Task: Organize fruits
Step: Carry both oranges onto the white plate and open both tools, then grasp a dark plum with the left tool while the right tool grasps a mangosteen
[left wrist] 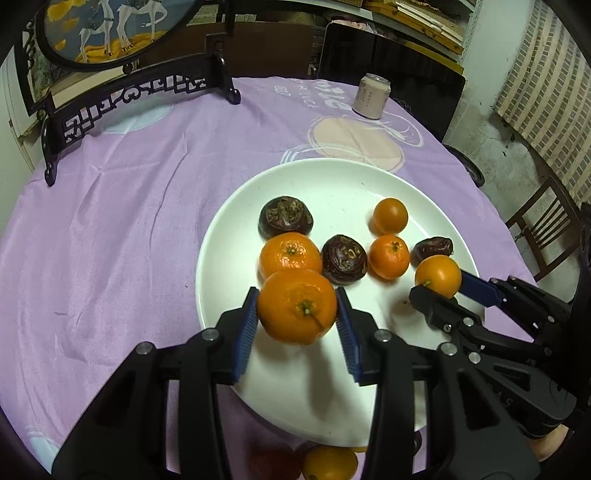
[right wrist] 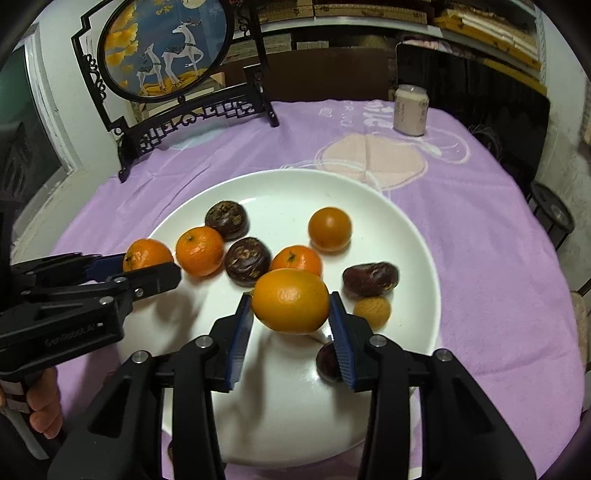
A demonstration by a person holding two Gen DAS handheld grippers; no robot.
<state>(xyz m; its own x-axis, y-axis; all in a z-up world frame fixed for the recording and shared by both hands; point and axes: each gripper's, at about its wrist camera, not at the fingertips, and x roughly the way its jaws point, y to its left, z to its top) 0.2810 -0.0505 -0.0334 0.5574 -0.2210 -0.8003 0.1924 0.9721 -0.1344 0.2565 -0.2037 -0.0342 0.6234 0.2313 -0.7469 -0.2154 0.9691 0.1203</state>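
Observation:
A white plate point(left wrist: 332, 177) point(right wrist: 406, 236) on the purple cloth holds several mandarins and dark brown fruits. My left gripper point(left wrist: 297, 314) is shut on a stemmed mandarin point(left wrist: 297, 306) just above the plate's near left part; it also shows in the right wrist view point(right wrist: 147, 267), holding that mandarin point(right wrist: 146, 254). My right gripper point(right wrist: 291, 317) is shut on a smooth orange fruit point(right wrist: 290, 301) above the plate; it shows in the left wrist view point(left wrist: 441, 286) with the fruit point(left wrist: 437, 275). Other mandarins point(left wrist: 290, 256) point(left wrist: 388, 256) and dark fruits point(left wrist: 285, 221) point(left wrist: 343, 264) lie between the grippers.
A black framed deer screen point(left wrist: 122, 33) point(right wrist: 166, 55) stands at the far left. A pale can point(left wrist: 371, 96) point(right wrist: 410, 109) stands at the far right. A small rough yellow fruit point(right wrist: 373, 312) and dark fruits point(right wrist: 370, 278) lie on the plate's right. More fruit point(left wrist: 328, 463) lies near the table's front edge.

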